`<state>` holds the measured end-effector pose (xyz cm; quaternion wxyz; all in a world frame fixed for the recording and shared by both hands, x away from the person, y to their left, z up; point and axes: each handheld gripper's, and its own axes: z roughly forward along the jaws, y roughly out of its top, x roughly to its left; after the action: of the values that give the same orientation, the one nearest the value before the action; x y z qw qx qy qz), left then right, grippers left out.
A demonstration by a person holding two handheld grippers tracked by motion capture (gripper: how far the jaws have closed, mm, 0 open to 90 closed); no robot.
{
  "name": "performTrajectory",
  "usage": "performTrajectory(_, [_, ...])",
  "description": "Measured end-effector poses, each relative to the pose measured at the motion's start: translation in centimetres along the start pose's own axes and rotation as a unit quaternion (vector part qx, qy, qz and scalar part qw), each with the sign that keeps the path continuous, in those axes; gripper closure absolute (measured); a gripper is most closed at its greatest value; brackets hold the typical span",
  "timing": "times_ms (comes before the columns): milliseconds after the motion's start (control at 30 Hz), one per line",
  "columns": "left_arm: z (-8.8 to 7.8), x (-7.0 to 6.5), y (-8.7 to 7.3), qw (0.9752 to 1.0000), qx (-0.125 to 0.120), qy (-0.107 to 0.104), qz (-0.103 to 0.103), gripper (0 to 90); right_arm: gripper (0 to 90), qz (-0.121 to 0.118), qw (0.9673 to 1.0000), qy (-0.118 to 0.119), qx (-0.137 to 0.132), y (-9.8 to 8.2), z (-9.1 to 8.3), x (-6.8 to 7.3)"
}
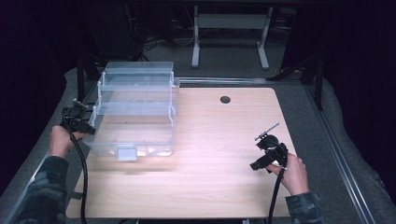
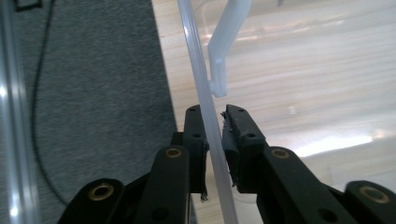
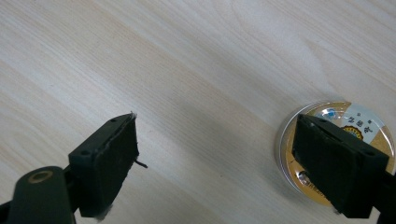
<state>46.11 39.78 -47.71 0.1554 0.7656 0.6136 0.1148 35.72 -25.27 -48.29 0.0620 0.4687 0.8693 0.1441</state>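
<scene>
On the pale wooden worktop (image 1: 224, 140), the clear plastic storage box's (image 1: 135, 112) left wall is pinched edge-on by the left claw (image 2: 214, 123); the right claw (image 3: 215, 163) is held wide open, empty.

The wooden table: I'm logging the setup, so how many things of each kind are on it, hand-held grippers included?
Clear plastic storage box with a white latch: 1
Round gold-rimmed tin with a printed lid: 1
Black two-jaw grippers: 2, the left gripper shut on the box's clear wall, the right gripper open over the wooden table
Total: 4
</scene>
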Motion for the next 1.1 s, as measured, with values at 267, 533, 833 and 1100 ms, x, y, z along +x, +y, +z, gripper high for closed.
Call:
performTrajectory(267, [-0.1, 0.0, -0.2, 0.9997, -0.001, -0.013, 0.019, 80.2, 13.6, 0.006, 1.0000, 0.000, -0.004, -0.3, -0.1, -0.2])
performTrajectory(533, [-0.2, -0.5, -0.7, 0.9985, -0.011, -0.026, 0.047, 78.4, 13.6, 0.014, 0.9998, 0.004, -0.010, -0.6, -0.2, -0.6])
performTrajectory(833, [-0.2, -1.0, -0.8, 0.9980, -0.010, -0.029, 0.055, 77.4, 13.3, 0.011, 0.9999, 0.003, -0.011, -0.4, -0.2, -0.3])
performTrajectory(1100, [-0.2, -2.3, -0.8, 0.9968, -0.007, -0.028, 0.074, 75.9, 12.3, 0.014, 0.9998, 0.001, -0.015, -0.7, -0.4, -0.4])
